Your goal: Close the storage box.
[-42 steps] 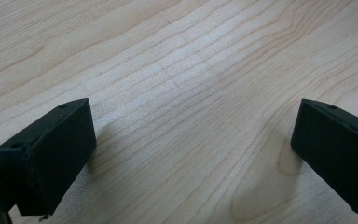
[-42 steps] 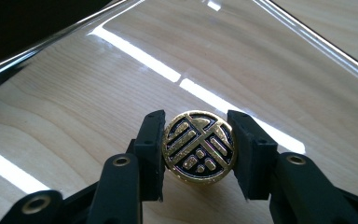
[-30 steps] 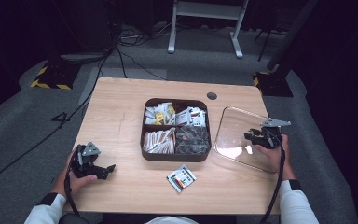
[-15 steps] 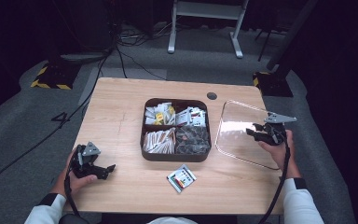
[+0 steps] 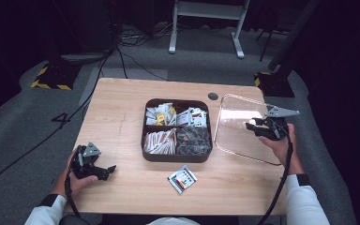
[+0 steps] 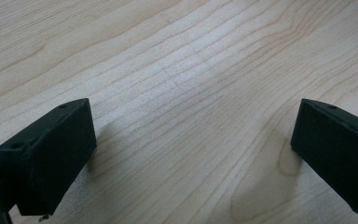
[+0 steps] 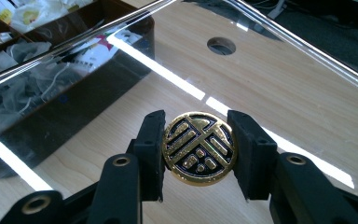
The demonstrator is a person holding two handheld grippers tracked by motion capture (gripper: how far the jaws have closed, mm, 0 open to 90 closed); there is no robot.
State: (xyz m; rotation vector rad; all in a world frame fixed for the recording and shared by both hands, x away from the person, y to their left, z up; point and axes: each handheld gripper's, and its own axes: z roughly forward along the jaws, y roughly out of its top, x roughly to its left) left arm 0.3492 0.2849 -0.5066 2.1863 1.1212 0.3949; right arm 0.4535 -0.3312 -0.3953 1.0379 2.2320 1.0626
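Right gripper (image 7: 199,149) is clamped on the round gold knob (image 7: 199,148) of the clear lid (image 5: 243,129), jaws pressing both sides of it. The lid is held tilted, off the table, at 3 o'clock of the brown compartment box (image 5: 177,157). The box stands open at table centre, four sections full of packets. So the lid is gripped but not on the box; placing it over the box looks like what's left. Left gripper (image 5: 91,164) rests at 7 o'clock on the bare table (image 6: 191,70), jaws wide, holding nothing. One loose packet (image 5: 182,178) lies at 6 o'clock of the box, outside it.
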